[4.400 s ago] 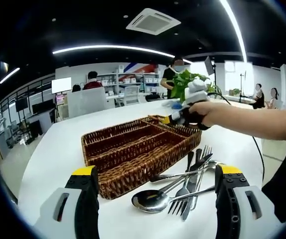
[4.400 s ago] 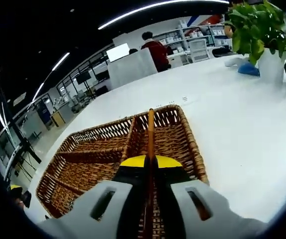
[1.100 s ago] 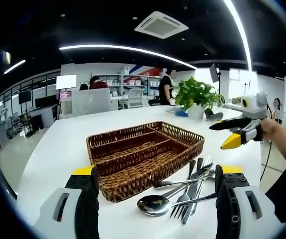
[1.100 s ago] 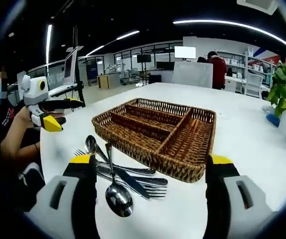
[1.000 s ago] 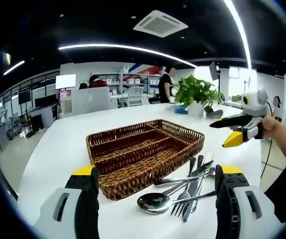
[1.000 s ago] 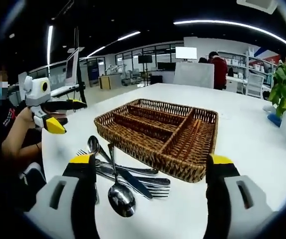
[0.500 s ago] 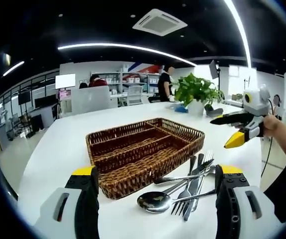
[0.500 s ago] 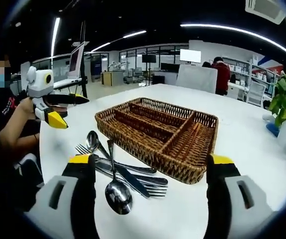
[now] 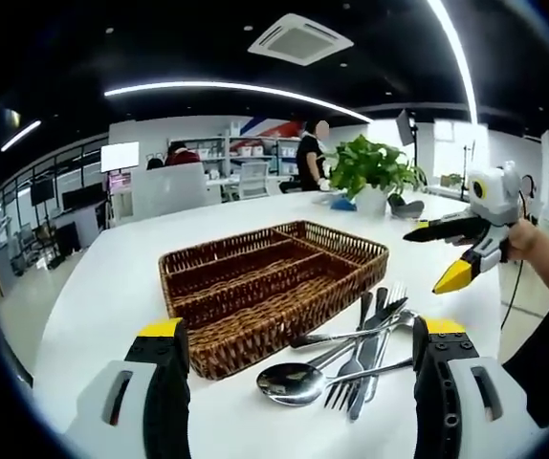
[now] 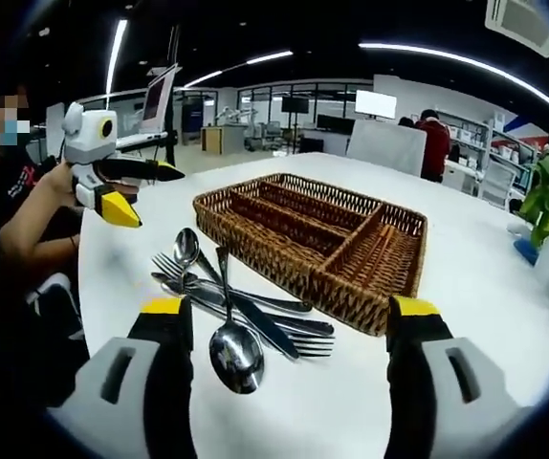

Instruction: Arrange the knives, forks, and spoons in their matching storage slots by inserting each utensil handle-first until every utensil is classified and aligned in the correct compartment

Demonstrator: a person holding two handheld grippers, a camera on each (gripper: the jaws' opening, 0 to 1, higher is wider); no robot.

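Here the loose cutlery (image 10: pixel 241 311) lies in a heap on the white tabletop (image 10: pixel 466 277), just beside one long wall of the wicker tray (image 10: pixel 313 234) — and it is this heap, not the tray, that the coming move turns on. In the right gripper view the heap sits directly ahead of the right gripper (image 10: pixel 279 378), between its two yellow-tipped jaws, which stand wide apart and hold nothing. A spoon (image 10: pixel 234 349) lies nearest, bowl toward the gripper and handle running away toward the tray; a table knife (image 10: pixel 255 325) and a fork (image 10: pixel 294 342) cross it at a slant, roughly along the tray's long wall. A second spoon (image 10: pixel 186 247) rests at the far end of the heap.

In the left gripper view the same heap lies ahead and toward the right jaw of the left gripper (image 9: pixel 294 382), whose jaws are likewise spread wide and empty. Both grippers appear about equally near; the right seems the better centred on the nearest spoon.

The tray's compartments hold no utensil, so the sorting is judged not yet begun. Each gripper also appears in the other's view, raised above the tabletop's edge, clear of the heap.
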